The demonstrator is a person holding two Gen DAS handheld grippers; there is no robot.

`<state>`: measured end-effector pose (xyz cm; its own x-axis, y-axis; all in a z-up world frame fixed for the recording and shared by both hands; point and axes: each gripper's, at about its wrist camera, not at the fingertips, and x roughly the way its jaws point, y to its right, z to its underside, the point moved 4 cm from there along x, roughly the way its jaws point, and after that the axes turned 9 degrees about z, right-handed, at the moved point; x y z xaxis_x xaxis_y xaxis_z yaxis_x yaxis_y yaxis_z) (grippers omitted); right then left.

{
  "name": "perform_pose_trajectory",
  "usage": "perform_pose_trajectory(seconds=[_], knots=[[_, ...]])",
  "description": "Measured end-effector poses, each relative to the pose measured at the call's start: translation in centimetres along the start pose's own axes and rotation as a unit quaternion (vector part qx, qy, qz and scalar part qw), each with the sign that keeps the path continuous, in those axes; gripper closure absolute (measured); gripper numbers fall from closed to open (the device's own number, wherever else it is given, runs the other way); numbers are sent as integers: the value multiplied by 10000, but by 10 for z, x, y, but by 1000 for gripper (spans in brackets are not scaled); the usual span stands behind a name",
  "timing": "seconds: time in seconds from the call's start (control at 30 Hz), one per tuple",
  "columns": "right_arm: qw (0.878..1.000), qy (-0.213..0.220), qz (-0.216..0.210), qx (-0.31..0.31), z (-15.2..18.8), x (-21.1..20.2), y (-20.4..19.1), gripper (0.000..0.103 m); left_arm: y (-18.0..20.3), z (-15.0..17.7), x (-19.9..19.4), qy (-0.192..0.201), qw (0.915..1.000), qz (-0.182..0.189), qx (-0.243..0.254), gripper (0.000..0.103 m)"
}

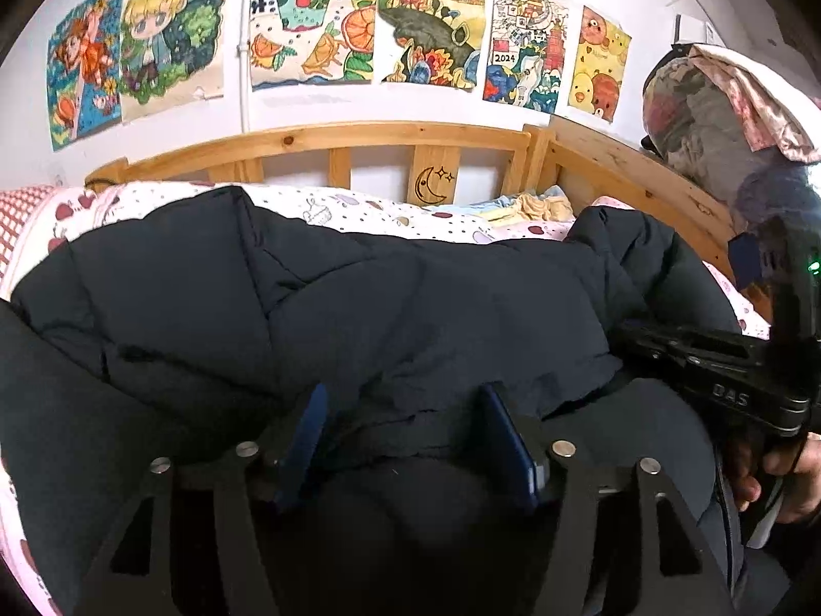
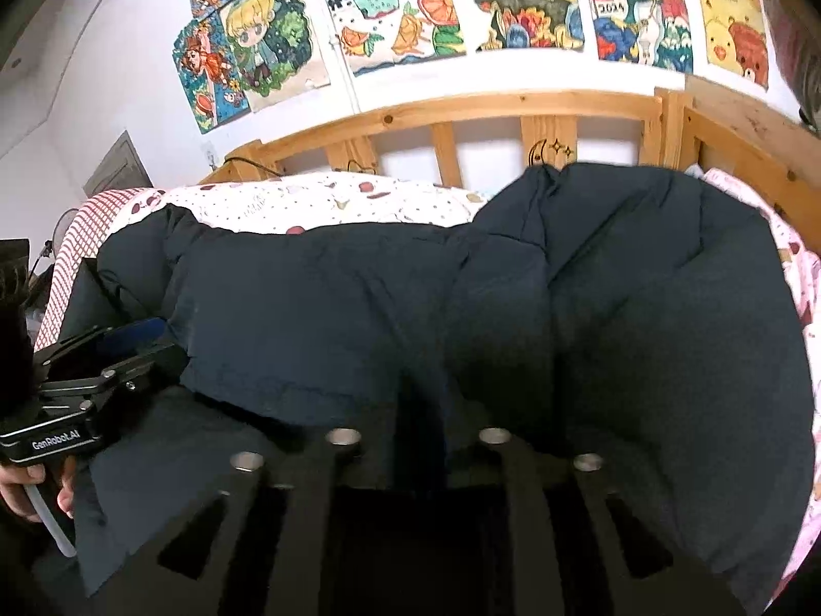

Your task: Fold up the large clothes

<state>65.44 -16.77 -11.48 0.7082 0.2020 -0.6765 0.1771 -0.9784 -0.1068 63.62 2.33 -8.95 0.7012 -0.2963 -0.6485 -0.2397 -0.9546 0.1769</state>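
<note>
Ahead of the tool, a wooden bed rail (image 1: 328,138) with a carved moon slat (image 1: 435,182) runs under colourful drawings (image 1: 308,25) taped to the white wall (image 1: 308,108). Patterned bedding (image 1: 359,208) lies below; bundled fabric (image 1: 718,108) sits far right.

A wooden-framed bed (image 1: 605,154) is carrying a patterned sheet (image 1: 359,210), on which a dark padded jacket (image 1: 359,297) is lying spread.

White wall (image 1: 308,113), colourful drawings (image 1: 431,25), wooden bed rail (image 1: 328,136), patterned sheet (image 2: 318,205).
</note>
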Motion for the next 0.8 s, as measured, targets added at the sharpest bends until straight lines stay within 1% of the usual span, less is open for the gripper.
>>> perform_pose_trajectory(seconds=[0.03, 0.1, 0.2, 0.23, 0.3, 0.33, 0.47, 0.53, 0.63, 0.8], knots=[[10000, 44, 8, -40, 0, -4, -1, 68, 1, 0, -1, 4, 10000, -18, 13, 38], [9997, 138, 131, -138, -1, -12, -4, 61, 2, 1, -4, 12, 10000, -66, 2, 37], [9993, 233, 267, -150, -1, -23, -3, 55, -1, 1, -11, 20, 9998, -113, -165, 36], [9992, 250, 278, -127, -1, -27, -1, 51, -1, 1, -14, 35, 9997, -120, -219, 34], [9986, 299, 433, -72, 3, -36, 7, 46, -1, 1, -21, 96, 9994, -121, -295, 29], [9983, 332, 473, -29, 3, -41, 11, 46, -1, 1, -26, 130, 9994, -147, -302, 27], [9965, 627, 532, 127, -7, -68, 22, 45, 5, -4, -43, 262, 9990, -186, -306, 26], [9955, 766, 531, 183, -15, -81, 24, 42, 8, -9, -52, 348, 9987, -189, -318, 25], [9930, 1041, 513, 234, -27, -107, 25, 37, 14, -17, -73, 536, 9979, -200, -311, 22], [9891, 1375, 500, 184, -43, -152, 18, 36, 25, -34, -116, 843, 9958, -222, -291, 21]])
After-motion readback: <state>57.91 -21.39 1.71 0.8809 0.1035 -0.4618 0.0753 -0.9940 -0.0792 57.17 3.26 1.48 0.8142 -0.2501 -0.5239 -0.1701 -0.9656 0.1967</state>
